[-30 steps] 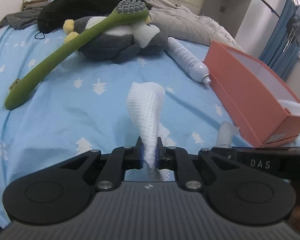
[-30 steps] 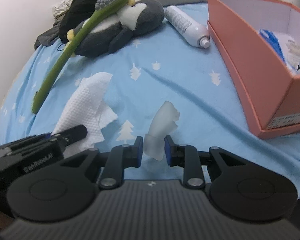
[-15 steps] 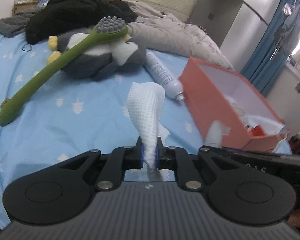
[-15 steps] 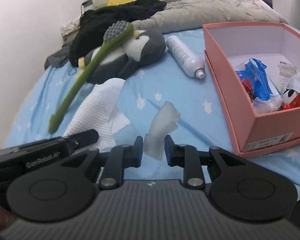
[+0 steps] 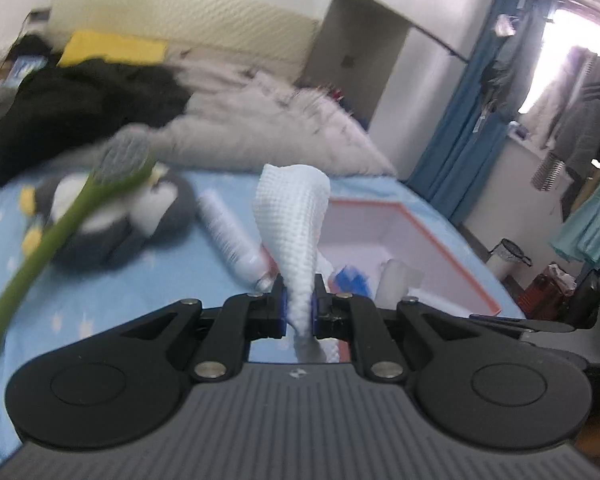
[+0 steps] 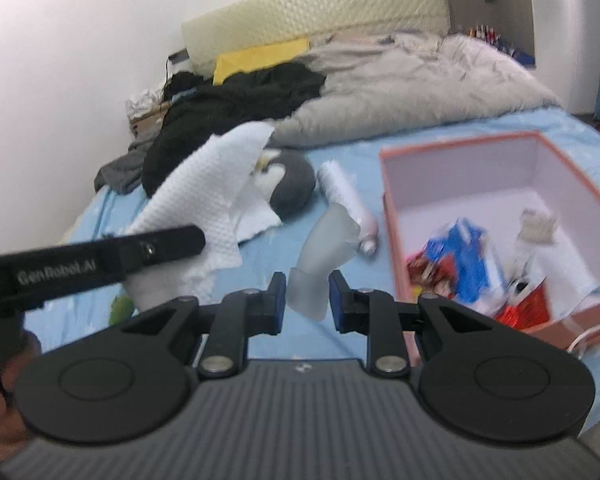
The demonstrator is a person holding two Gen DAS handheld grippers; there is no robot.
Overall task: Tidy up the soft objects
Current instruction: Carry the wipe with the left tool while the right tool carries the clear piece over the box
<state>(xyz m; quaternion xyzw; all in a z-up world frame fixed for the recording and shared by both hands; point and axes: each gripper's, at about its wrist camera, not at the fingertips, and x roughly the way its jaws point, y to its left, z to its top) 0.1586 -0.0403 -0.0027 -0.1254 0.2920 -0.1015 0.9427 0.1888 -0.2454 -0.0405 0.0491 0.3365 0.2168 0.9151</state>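
My left gripper (image 5: 300,310) is shut on a white waffle-textured paper towel (image 5: 294,216) and holds it in the air over the bed. The towel also shows in the right wrist view (image 6: 204,196), with the left gripper's finger (image 6: 156,246) in front of it. My right gripper (image 6: 308,304) is shut on a translucent crumpled plastic piece (image 6: 324,252), also lifted. The orange box (image 6: 452,146) with wrappers and bags inside stands to the right of both grippers; it shows in the left wrist view too (image 5: 452,252).
A grey penguin plush (image 5: 112,220) lies on the blue bed sheet (image 5: 112,292) with a long green brush (image 5: 60,232) across it. A white spray bottle (image 5: 232,236) lies beside the box. Black clothes (image 6: 236,108) and a grey duvet (image 6: 412,88) lie behind.
Both grippers have risen and tilted up with their loads, and moved toward the orange box. More of the box's inside and the room beyond now shows.
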